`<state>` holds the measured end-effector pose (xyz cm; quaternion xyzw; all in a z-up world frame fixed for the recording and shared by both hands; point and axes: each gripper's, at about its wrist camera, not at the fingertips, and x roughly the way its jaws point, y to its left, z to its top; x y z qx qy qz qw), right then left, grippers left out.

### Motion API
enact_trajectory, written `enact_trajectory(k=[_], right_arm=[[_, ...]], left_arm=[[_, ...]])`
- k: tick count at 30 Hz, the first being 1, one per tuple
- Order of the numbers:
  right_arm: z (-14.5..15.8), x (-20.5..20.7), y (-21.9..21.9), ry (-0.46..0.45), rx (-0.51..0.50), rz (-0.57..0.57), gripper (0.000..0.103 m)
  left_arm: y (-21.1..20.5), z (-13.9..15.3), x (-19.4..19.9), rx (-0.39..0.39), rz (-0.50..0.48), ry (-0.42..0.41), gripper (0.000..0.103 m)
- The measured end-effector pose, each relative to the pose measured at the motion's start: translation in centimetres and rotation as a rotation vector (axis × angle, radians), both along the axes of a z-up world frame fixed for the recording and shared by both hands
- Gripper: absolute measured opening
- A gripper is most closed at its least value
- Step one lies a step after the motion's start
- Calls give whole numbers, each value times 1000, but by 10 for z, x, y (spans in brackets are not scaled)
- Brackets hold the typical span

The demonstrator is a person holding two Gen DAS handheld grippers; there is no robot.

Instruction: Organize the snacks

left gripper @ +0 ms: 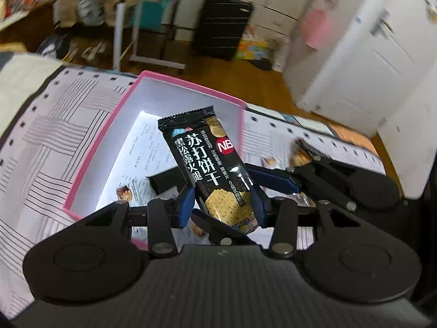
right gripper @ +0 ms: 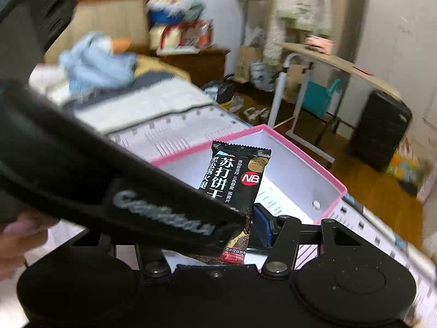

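Observation:
A black soda-cracker packet (left gripper: 210, 164) stands tilted over the open pink-rimmed box (left gripper: 191, 84). My left gripper (left gripper: 222, 201) is shut on the packet's lower half, a blue pad on each side. The right gripper's blue finger (left gripper: 275, 177) comes in from the right against the packet's edge, and its other finger lies under the packet's left side. In the right wrist view the same packet (right gripper: 237, 175) sits in my right gripper (right gripper: 235, 216), one blue pad (right gripper: 262, 224) against its edge. The left gripper's body (right gripper: 136, 199) hides the other finger. The box (right gripper: 308, 158) lies just beyond.
The box's white floor holds printed paper, a small black packet (left gripper: 164, 180) and a brown snack (left gripper: 124, 192). Loose wrapped snacks (left gripper: 300, 155) lie on the patterned cover (left gripper: 54, 125) right of the box. A person's hand (right gripper: 16, 235) shows at the left. Cluttered furniture stands beyond.

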<state>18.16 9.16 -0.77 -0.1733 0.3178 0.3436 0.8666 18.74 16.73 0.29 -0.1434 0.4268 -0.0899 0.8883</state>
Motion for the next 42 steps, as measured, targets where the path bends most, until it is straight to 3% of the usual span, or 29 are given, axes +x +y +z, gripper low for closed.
enact_trajectory(k=[10, 14, 17, 24, 31, 38, 42], right_arm=[[-38, 47, 14, 99, -77, 38, 65], [-46, 38, 18, 66, -131, 66, 72], [-38, 21, 11, 33, -133, 75, 73], [16, -33, -49, -18, 20, 7, 78], [60, -55, -117, 32, 96, -139, 78], [66, -81, -208, 82, 209, -337, 79], [62, -93, -245, 83, 225, -430, 79]], left_arm=[[22, -65, 64, -132, 90, 115, 42], [28, -87, 74, -184, 135, 157, 43], [28, -89, 72, -123, 199, 162, 45], [17, -44, 38, -18, 116, 41, 50], [-21, 18, 4, 57, -46, -37, 52], [-73, 59, -25, 75, -217, -87, 52], [-104, 70, -33, 73, -308, -96, 52]])
